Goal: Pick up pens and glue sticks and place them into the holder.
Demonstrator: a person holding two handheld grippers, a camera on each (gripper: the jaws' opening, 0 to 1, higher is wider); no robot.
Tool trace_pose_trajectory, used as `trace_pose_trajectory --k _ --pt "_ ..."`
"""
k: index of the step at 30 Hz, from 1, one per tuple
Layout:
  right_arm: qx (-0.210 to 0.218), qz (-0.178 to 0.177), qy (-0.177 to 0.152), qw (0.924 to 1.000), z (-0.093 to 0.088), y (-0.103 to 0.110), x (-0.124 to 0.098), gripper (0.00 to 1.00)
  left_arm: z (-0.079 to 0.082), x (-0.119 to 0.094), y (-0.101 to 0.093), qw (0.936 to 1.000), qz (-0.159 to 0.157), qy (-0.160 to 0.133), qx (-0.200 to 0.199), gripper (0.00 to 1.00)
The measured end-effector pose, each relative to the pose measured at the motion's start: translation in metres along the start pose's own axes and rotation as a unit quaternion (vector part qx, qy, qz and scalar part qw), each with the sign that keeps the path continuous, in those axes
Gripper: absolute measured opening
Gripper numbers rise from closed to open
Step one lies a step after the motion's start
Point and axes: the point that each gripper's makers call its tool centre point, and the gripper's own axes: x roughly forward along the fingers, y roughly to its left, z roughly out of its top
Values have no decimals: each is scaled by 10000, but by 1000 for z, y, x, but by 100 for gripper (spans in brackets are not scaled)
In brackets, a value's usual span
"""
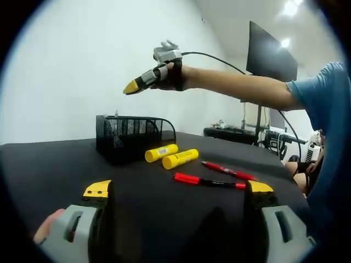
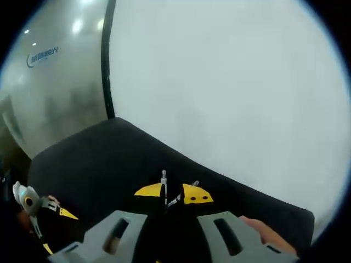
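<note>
A black mesh holder (image 1: pixel 131 137) stands on the black table (image 1: pixel 55 164). Just right of it lie two yellow glue sticks (image 1: pixel 160 152) (image 1: pixel 180 158). Closer to me lie two red pens (image 1: pixel 208 181) (image 1: pixel 227 171). My left gripper (image 1: pixel 178 188) stands open and low over the table, short of the pens, with nothing between its jaws. A hand holds my right gripper (image 1: pixel 134 86) high above the holder. In the right gripper view its jaws (image 2: pixel 173 192) are nearly together on a thin dark pen (image 2: pixel 164 181) whose grey tip pokes out. The left gripper (image 2: pixel 57 230) shows at that view's lower left.
A white wall rises behind the table. A dark monitor (image 1: pixel 271 52) on a stand and a cluttered desk (image 1: pixel 241 131) lie at the back right. The person's arm (image 1: pixel 236 85) reaches across above the table. The table's far edge (image 2: pixel 181 159) runs close behind the holder.
</note>
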Motion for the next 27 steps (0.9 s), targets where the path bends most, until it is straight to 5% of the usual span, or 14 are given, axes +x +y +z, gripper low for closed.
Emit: trace_pose_trajectory --k 10,15,19,24,27 --pt "-439 512 -343 9971 -22 23 -73 9 -1 0 0 10000 19 22 37 92" --pt "-653 1064 -579 9905 -63 35 -112 9 -1 -1 1 10000 34 11 23 91" --pt "-585 1321 -449 9885 -101 34 -127 13 0 -1 1 10000 35 -7 4 91" --pt "-382 1391 -295 9891 -140 32 -140 14 -2 0 0 10000 45 41 42 91" --pt "-68 1302 -560 9899 -147 35 -151 13 -4 1 -1 9998 86 114 117 87"
